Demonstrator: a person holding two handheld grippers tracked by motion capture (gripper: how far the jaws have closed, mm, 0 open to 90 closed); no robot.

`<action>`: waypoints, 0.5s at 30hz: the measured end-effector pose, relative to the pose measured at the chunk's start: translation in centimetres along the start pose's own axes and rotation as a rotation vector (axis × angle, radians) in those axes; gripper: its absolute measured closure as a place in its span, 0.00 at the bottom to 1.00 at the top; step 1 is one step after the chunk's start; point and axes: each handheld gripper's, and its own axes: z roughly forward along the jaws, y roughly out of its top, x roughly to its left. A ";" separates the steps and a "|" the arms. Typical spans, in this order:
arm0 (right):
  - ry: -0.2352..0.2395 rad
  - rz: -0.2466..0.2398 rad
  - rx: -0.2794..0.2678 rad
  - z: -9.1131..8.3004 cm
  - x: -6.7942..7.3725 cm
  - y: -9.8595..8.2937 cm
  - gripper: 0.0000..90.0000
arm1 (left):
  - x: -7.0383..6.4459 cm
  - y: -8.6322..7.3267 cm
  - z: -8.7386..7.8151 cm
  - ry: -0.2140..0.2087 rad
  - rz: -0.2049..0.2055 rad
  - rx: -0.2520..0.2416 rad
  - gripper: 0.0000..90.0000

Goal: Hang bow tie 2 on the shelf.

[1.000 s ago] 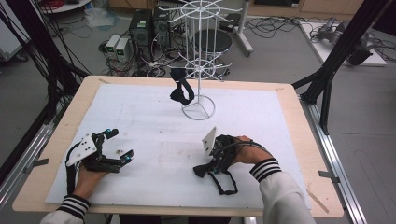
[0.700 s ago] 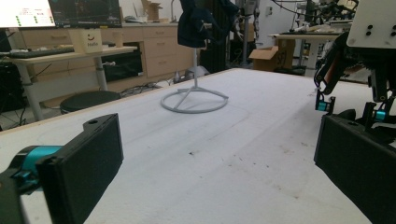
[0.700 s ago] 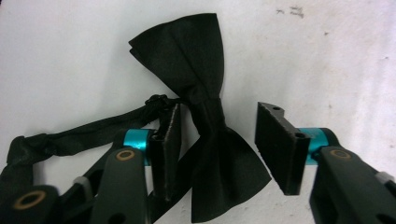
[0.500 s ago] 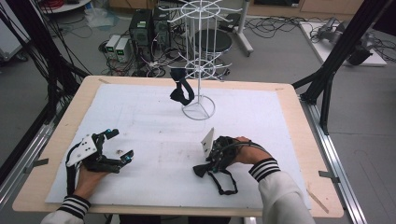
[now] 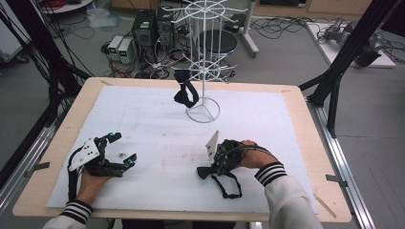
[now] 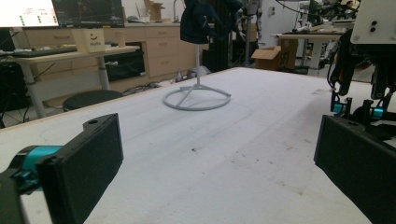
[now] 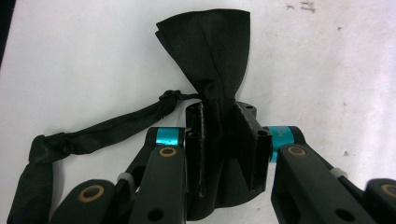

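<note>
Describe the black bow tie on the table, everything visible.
The bow tie is black, satiny-looking fabric with pleated folds fanning from a pinched centre. The right hand-held gripper is shut on that centre, so one wing shows beyond the jaws. A thin black strap trails from it, looping on the white table cover near the front edge. The high view places it right of centre, lying flat.

One readable word: "Hello", faint, on a small cream box (image 6: pixel 95 41) standing on the desk (image 6: pixel 70 51) in the background of the left gripper view. Monitor (image 6: pixel 29 13) screens above it show text too small to read.
</note>
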 end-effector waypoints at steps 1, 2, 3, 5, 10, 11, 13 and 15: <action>0.003 0.002 -0.001 0.0 0.0 0.0 0.83 | 0.0 0.0 0.0 0.002 0.002 -0.001 0.02; -0.007 0.003 -0.002 -0.1 0.0 0.0 0.83 | 0.0 0.0 0.0 0.003 0.001 -0.002 0.02; -0.003 0.009 -0.009 -0.1 -0.1 0.0 0.83 | 0.0 -0.1 -0.1 0.005 0.000 -0.002 0.02; 0.002 0.021 -0.029 -0.3 -0.1 0.0 0.83 | 0.0 -0.1 -0.1 0.007 -0.001 -0.004 0.02; -0.007 0.057 -0.094 -1.1 -0.2 -0.1 0.83 | 0.0 -0.1 -0.1 0.012 -0.001 -0.008 0.02; -0.018 0.062 -0.107 -1.4 -0.2 -0.2 0.83 | 0.0 -0.1 -0.1 0.013 -0.004 -0.010 0.02; -0.035 0.064 -0.142 -1.8 -0.3 -0.3 0.83 | 0.1 -0.2 -0.2 0.013 -0.007 -0.011 0.02; -0.048 0.085 -0.170 -2.3 -0.2 -0.4 0.83 | 0.1 -0.2 -0.2 0.015 -0.008 -0.015 0.02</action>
